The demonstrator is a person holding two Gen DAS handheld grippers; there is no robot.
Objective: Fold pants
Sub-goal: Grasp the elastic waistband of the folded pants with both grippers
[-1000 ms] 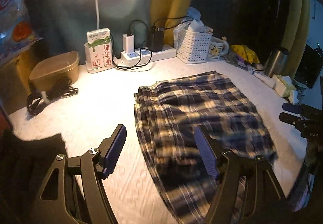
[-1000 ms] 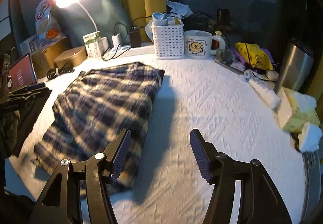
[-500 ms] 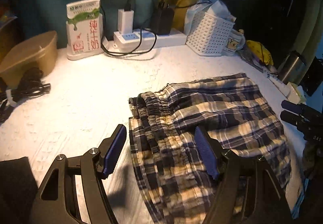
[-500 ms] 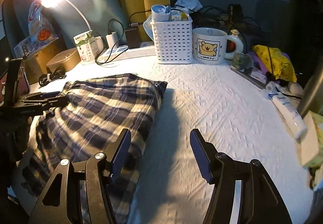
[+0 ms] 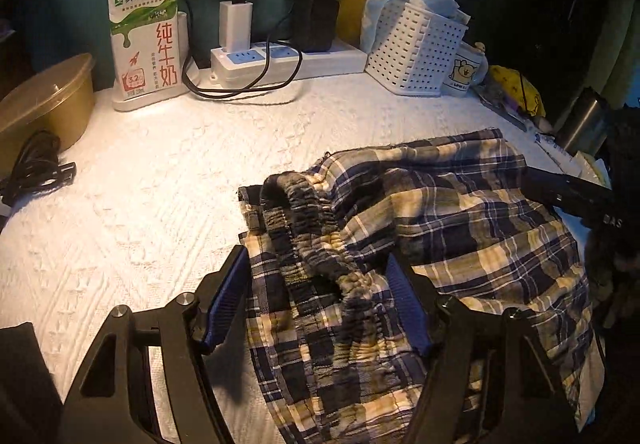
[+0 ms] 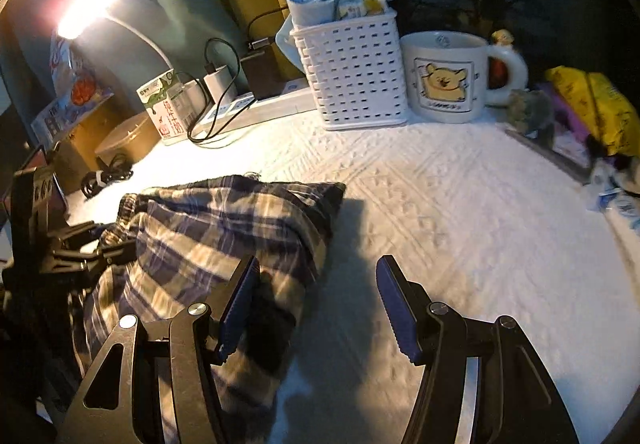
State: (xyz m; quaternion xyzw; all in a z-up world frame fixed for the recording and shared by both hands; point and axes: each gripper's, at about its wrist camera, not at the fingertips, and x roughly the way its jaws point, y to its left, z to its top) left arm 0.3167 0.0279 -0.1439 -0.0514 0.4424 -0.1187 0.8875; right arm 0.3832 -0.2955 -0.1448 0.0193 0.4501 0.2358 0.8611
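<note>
My left tool (image 5: 320, 308) gapes over the pants (image 5: 420, 244) mid-desk (image 5: 160, 184); my right tool (image 6: 316, 304) gapes at their edge. I might pinch one layer and the fold slips.

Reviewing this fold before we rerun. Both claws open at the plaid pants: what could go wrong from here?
1. The left claw straddles the bunched waistband; closing there may pinch only some layers, so the fold could come out skewed.
2. The right claw sits mostly over the bare white cover, with only its left finger at the pants edge; it may miss the cloth.
3. Cables and the milk carton stand close behind; a wide swing could catch them.
</note>
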